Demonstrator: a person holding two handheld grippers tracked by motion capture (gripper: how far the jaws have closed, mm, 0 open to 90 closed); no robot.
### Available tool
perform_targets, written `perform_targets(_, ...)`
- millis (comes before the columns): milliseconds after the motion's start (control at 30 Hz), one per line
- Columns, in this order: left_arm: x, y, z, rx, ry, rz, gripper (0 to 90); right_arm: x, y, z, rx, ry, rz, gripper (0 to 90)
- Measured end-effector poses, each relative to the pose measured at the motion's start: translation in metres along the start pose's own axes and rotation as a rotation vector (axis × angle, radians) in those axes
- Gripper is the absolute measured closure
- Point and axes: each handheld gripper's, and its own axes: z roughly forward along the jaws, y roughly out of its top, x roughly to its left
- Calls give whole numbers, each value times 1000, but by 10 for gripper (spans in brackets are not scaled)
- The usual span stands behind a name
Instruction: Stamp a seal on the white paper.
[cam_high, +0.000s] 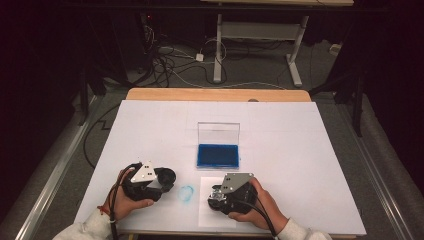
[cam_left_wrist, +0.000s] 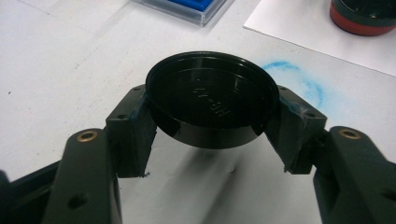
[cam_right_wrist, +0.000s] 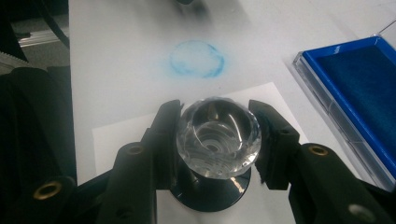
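Both preparatory steps look done: the left hand-held gripper (cam_left_wrist: 212, 135) grips the removed black cap (cam_left_wrist: 212, 98), the right hand-held gripper (cam_right_wrist: 217, 144) clamps the clear-knobbed stamp (cam_right_wrist: 218, 137) over the paper sheet (cam_right_wrist: 140, 128), so inking at the open blue pad (cam_high: 218, 155) probably remains.

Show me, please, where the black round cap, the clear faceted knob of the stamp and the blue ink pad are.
black round cap (cam_left_wrist: 212, 95): left gripper view, centre of its flat face.
clear faceted knob (cam_right_wrist: 218, 136): right gripper view, its top.
blue ink pad (cam_high: 218, 155): high view, middle of the blue surface.
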Motion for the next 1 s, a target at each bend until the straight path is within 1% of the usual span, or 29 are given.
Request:
perform_targets(167, -1, 0, 0, 3, 2, 1, 369, 0, -1, 0, 2, -5, -3, 569)
perform_targets(267, -1, 1, 0, 2, 3, 2, 368, -1, -1, 0, -3, -1, 5, 568)
perform_targets(367, -1, 0, 0, 2, 1, 1, 369, 1, -1, 0, 5, -10, 2, 568)
perform_targets(500, -1, 0, -1, -4, -1, 0, 369, 0, -1, 0, 4, -4, 7, 568)
perform_targets(700, -1, 0, -1, -5, -1, 0, 369, -3, -3, -2, -2, 10, 27, 568)
perform_targets(833, -1, 0, -1, -5, -2, 1, 369, -1, -2, 0, 5, 0, 12, 567)
perform_targets(1000, -2, 0, 0, 1, -3, 2, 369, 0, -2, 0, 7, -8, 5, 567)
